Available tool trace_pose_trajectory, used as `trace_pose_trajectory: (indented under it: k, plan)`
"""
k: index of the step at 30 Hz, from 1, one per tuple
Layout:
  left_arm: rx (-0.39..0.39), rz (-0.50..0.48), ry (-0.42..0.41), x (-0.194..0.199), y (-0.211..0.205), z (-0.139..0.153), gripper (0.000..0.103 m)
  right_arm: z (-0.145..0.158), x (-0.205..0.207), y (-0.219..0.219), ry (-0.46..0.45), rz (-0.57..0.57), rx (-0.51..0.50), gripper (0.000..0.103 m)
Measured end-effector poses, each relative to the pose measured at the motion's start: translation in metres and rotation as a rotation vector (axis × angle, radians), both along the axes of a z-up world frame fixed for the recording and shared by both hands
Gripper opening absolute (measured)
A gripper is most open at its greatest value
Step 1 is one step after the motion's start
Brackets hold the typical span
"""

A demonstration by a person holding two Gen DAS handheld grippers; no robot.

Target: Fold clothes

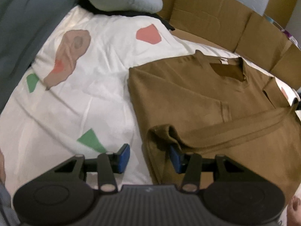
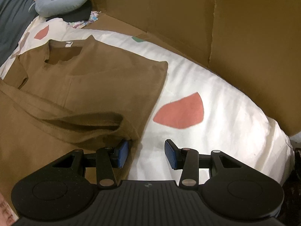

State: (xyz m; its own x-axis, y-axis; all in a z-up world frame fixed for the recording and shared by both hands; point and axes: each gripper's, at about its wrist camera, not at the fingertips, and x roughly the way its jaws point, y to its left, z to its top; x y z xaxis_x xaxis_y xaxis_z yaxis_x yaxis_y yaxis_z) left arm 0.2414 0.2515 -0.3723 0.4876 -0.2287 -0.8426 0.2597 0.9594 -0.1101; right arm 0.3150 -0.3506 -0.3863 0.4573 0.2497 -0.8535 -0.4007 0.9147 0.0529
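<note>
Both open grippers straddle brown shirt (image 1: 216, 98) side edges on sheet (image 2: 216, 86).

A bed takes up most of the room from where I stand, spread with a white sheet (image 2: 216, 86) printed with loose patches of salmon pink, green and tan. Along the far side of that sheet stands a wall of flattened brown cardboard (image 2: 188, 15), creased into panels and curving around the bed's edge. At the sheet's head end lies a grey-blue neck pillow (image 2: 62, 1), resting on something black, with a scrap of pastel patterned cloth just beside it. Left of the sheet runs a dark grey-blue blanket (image 1: 24, 22). Light falls softly from above, giving the sheet a sheen. Beyond the cardboard shows a pale, blurred surface.
</note>
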Motion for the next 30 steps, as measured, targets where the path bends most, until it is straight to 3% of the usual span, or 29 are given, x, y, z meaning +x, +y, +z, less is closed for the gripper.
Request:
trace_pose_trajectory:
  k: [4,16,18,25,30]
  plan:
    - [-0.027,-0.002,-0.029,0.010,-0.001,-0.002,0.049,0.002,0.008,0.009,-0.003,0.036,-0.022,0.049]
    - [-0.080,-0.016,-0.042,0.026,-0.010,-0.006,0.048,-0.002,0.011,0.018,-0.056,0.000,0.098,0.046]
    - [-0.075,-0.021,-0.045,0.027,-0.013,-0.007,0.048,-0.002,0.011,0.018,-0.055,-0.001,0.094,0.041]
    - [-0.081,-0.020,-0.062,0.029,-0.016,-0.006,0.045,0.004,0.011,0.007,-0.077,-0.044,0.131,0.009]
    - [-0.100,0.019,-0.084,0.021,-0.008,0.000,0.035,0.004,0.006,0.002,-0.084,-0.067,0.145,0.006]
